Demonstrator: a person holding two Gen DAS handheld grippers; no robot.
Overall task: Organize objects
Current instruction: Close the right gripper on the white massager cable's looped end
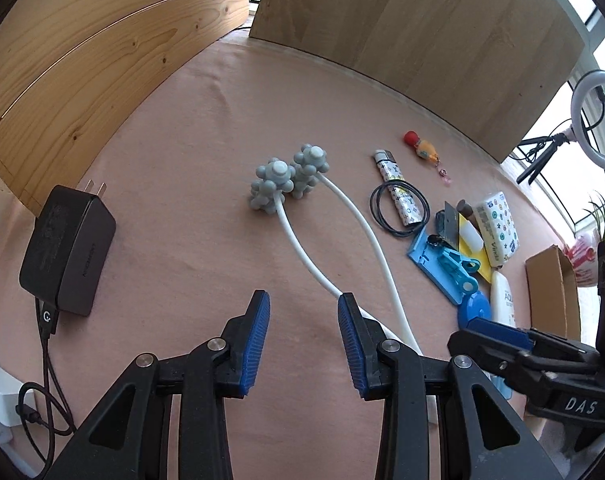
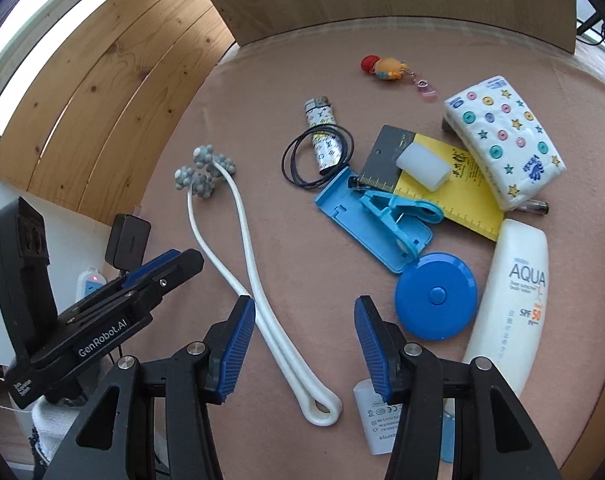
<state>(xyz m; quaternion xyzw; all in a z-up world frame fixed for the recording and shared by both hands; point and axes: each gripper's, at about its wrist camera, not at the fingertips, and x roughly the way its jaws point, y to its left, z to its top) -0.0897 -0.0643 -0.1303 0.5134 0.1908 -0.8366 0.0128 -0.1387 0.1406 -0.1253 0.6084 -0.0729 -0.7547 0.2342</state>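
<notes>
1. Right gripper (image 2: 304, 350): blue fingers spread wide, holding nothing, over the white massager (image 2: 238, 248) loop.
2. Left gripper (image 1: 303, 344): also wide, empty (side label reads "GenRobot.AI").
3. Right of the massager: blue tape measure (image 2: 435, 296), then sunscreen bottle (image 2: 510, 296) reading "AQUA SPF 50".
4. Beyond the massager: patterned lighter (image 2: 322, 136).

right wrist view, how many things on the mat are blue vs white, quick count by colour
blue: 3 - case, clip, round tape
white: 3 - massager, sunscreen, adapter
total: 6
</notes>
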